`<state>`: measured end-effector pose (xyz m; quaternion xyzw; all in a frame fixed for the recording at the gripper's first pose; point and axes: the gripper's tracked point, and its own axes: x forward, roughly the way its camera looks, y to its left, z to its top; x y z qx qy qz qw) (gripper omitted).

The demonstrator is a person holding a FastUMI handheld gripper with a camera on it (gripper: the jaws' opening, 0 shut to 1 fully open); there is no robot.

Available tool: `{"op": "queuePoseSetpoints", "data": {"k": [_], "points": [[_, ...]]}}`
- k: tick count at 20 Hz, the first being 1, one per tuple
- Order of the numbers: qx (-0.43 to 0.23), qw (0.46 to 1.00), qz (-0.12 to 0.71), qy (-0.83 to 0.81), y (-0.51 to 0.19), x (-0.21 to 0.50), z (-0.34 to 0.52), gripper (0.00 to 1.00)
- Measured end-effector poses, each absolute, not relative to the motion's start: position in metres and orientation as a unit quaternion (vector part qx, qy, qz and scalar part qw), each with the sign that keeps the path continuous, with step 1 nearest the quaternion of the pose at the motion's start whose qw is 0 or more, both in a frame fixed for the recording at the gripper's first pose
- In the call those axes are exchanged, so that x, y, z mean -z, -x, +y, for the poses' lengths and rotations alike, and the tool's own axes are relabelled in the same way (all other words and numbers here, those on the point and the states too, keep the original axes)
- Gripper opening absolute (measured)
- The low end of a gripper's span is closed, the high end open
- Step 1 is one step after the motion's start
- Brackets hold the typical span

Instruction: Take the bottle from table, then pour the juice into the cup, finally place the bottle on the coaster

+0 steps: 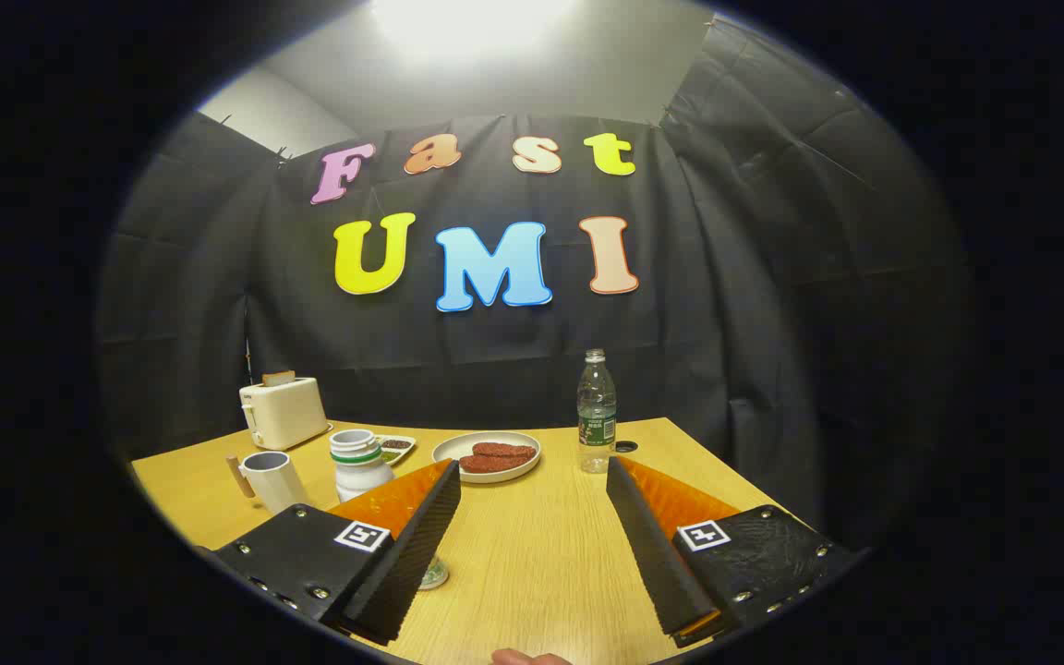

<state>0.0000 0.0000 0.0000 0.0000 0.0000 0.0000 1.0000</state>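
Gripper (pixel 532 485) spread wide, nothing held between the fingers (pixel 421 536), bare wooden table (pixel 532 563) showing in the gap. Poised above the near part of the table, pointing toward the far edge.

Bottle (pixel 596 411): clear plastic, capless, upright, just beyond the tip of the right-hand finger, apart from it. Small dark round object (pixel 625 446) lying flat on the table just beside the bottle's base; too small to identify with certainty.

Plate (pixel 487 457): pale, holding reddish-brown pieces, beyond the gap between the fingers, left of the bottle.

White jar (pixel 358 462) with a green band, just past the left-hand fingertip, partly covered by it. Small tray (pixel 395 448) of dark bits behind the jar.

Mug (pixel 271 478): pale grey with a wooden handle, left of the jar. Toaster (pixel 282 412): cream, farther back on the left, slice protruding from the top.

Round greenish item (pixel 433 574) partly hidden under the left-hand finger.
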Motion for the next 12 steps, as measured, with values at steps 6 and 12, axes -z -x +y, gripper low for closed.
{"op": "queuePoseSetpoints", "data": {"k": [6, 12], "points": [[-0.019, 1.000, 0.002, 0.005, 0.007, 0.006, 0.023, 0.97], [-0.026, 1.000, 0.007, 0.001, 0.009, 0.010, 0.037, 0.97]]}}
